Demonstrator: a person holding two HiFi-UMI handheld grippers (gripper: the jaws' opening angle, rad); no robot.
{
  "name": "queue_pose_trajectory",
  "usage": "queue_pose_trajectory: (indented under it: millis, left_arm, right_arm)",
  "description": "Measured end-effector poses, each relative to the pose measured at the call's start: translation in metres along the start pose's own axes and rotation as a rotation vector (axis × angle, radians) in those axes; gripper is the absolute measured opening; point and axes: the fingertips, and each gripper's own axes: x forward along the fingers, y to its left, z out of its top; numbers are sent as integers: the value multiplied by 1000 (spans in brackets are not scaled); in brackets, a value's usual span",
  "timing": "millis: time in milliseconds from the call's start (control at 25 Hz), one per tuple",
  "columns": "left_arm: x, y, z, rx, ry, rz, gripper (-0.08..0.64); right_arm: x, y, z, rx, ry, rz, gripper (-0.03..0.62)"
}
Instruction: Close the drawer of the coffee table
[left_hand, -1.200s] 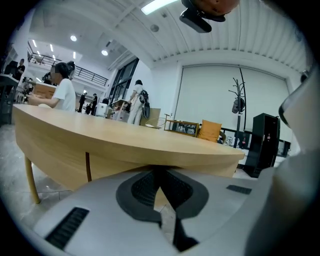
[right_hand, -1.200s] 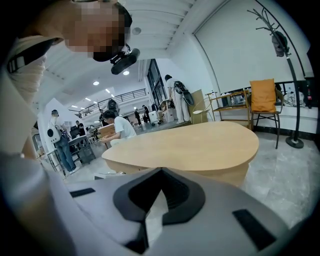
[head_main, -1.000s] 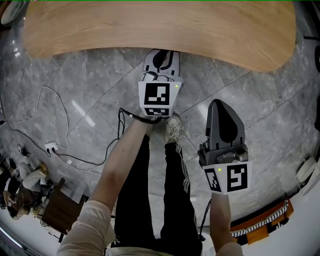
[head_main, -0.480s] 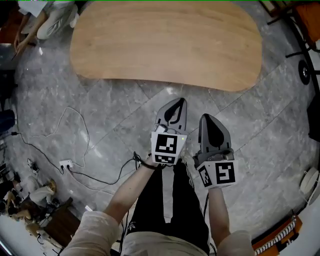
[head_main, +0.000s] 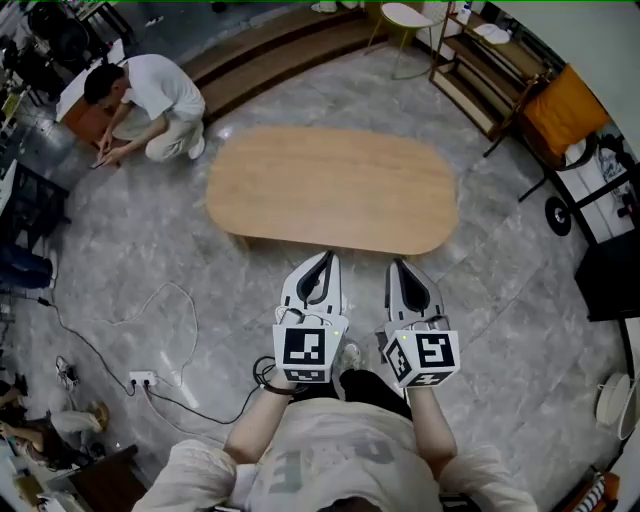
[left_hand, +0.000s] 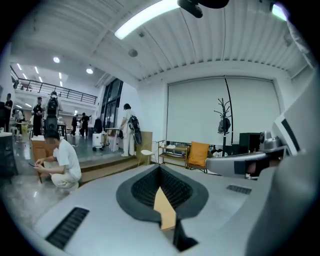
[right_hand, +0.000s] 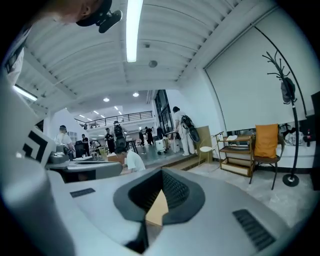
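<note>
We recorded the left gripper (head_main: 324, 262) and right gripper (head_main: 398, 268) side by side at lower centre, fingers clenched on nothing, well apart from the coffee table (head_main: 330, 190) at mid-frame. No drawer stood out from it; we judged the closing done, hence the idle hold.

**No legible text**

Nothing readable in any view. The marker cube (head_main: 305, 352) on the left hand-held gripper (head_main: 326, 262) carries a black-and-white square pattern, no letters or digits. The second cube (head_main: 428, 357), on the right hand-held gripper (head_main: 397, 268), has a like pattern. Faint print on the wearer's shirt (head_main: 335, 462) is too pale to make out.
</note>
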Motion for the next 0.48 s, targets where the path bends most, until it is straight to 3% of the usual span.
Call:
queue_pose_trajectory:
  millis: [200, 480]
  left_arm:
    - [-51, -18, 40, -47, -51, 9, 8]
    - [-84, -33, 32, -51, -68, 25, 8]
  right_arm:
    - [-55, 29, 41, -27, -60, 54, 6]
    - [-83, 54, 30, -179, -107, 90, 6]
